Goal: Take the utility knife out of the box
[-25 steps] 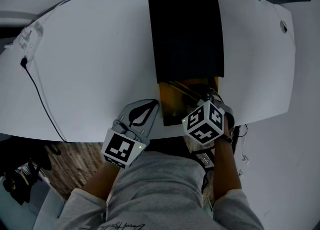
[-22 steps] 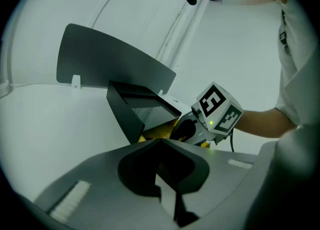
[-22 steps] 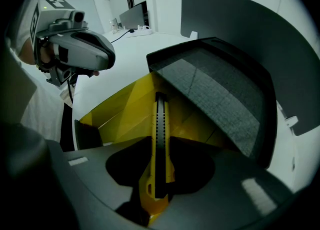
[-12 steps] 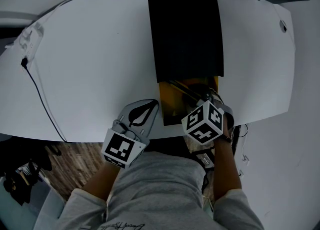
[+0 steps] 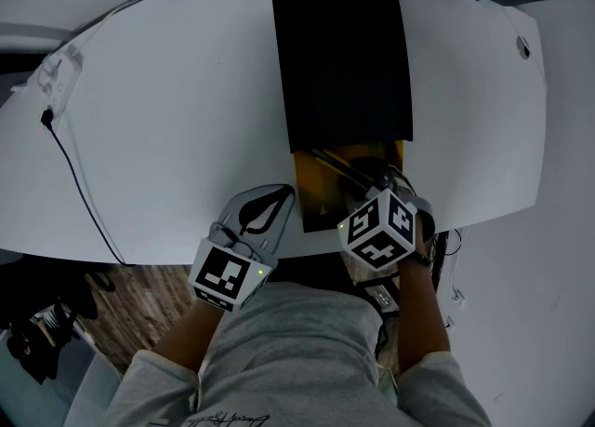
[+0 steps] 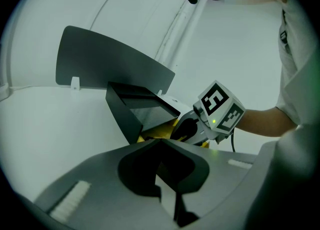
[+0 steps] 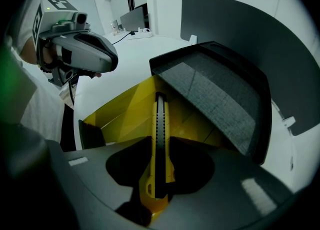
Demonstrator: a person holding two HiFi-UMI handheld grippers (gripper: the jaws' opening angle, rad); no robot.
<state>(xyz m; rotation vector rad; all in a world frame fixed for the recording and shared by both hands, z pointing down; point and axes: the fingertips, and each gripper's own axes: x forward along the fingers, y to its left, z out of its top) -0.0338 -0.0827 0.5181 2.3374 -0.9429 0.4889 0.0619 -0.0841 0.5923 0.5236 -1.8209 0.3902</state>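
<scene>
A black box sleeve point(image 5: 342, 67) lies on the white table point(image 5: 167, 109), with its yellow inner tray point(image 5: 314, 197) slid out toward me. In the tray lies the yellow utility knife point(image 7: 159, 139), its black slider strip facing up. My right gripper point(image 7: 157, 194) points steeply down into the tray, and its jaws are shut on the knife's rear end. In the head view its marker cube point(image 5: 376, 225) hides the fingertips. My left gripper point(image 5: 284, 194) rests on the table just left of the tray, jaws shut and empty, tips point(image 6: 160, 143) meeting.
A black cable point(image 5: 74, 174) runs across the table's left side. A grey curved panel point(image 6: 110, 61) stands behind the box. The table's front edge runs right under both grippers, with my lap below it.
</scene>
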